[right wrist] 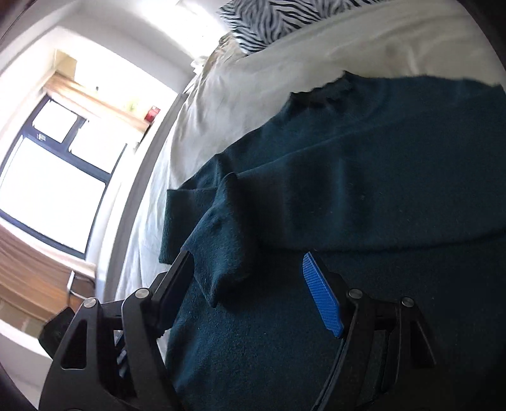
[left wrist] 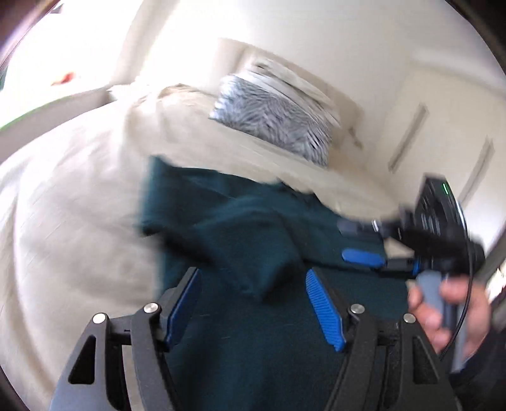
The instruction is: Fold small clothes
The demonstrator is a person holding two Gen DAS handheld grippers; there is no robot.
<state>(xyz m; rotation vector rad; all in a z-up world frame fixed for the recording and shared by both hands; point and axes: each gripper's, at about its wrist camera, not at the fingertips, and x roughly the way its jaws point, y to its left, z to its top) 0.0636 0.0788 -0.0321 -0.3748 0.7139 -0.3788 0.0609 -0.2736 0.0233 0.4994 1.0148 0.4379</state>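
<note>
I am seeing the dark teal garment point(left wrist: 253, 240) lying on the cream bedsheet point(left wrist: 72, 205), its far edge short of the zebra-print pillow point(left wrist: 272, 117). My left gripper point(left wrist: 253, 303) is hovering spread wide over it, gripping nothing. My right gripper point(right wrist: 249, 284) is likewise gaping, a folded sleeve point(right wrist: 221, 246) lying between its fingers.

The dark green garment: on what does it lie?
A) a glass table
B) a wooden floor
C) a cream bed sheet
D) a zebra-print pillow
C: the garment is spread on the cream sheet, which shows all along its edge; the zebra-print pillow sits farther off on the bed, apart from the garment.
</note>
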